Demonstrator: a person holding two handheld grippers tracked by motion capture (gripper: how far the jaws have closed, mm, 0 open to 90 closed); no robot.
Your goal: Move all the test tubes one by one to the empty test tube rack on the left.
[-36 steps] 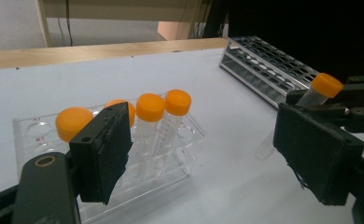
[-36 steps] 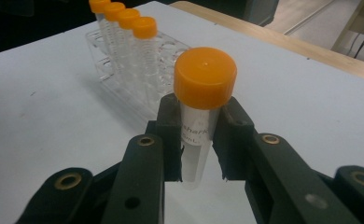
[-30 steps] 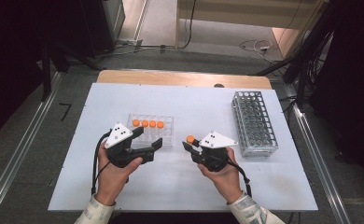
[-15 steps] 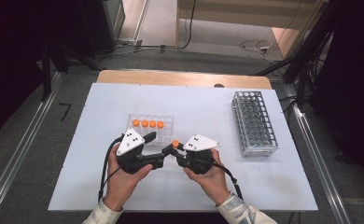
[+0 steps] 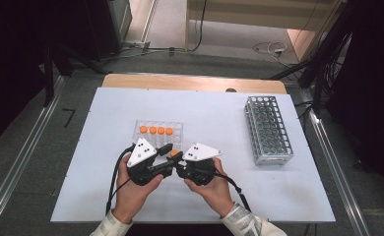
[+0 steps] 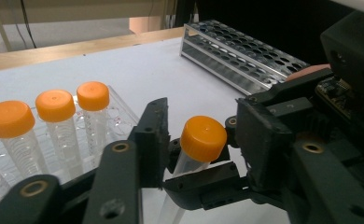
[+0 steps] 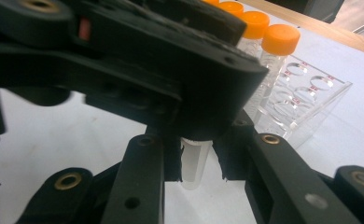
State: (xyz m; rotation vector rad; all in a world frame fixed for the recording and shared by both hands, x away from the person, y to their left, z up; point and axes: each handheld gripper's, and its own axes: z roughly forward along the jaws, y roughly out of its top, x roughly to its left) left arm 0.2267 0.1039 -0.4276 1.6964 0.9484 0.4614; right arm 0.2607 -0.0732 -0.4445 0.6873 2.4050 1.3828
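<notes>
Two black tongs (image 5: 173, 161) meet on round orange-capped clear tube (image 6: 196, 144).

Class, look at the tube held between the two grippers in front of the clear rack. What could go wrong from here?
1. The left gripper has just been closing around the orange cap; in the left gripper view gaps show beside it, so the grip may not yet be firm and could slip.
2. The right gripper clamps the tube; twisting or pulling off-axis could wrench it loose.
3. The hands work close to the clear rack, so a jerk might knock its capped tubes.
</notes>
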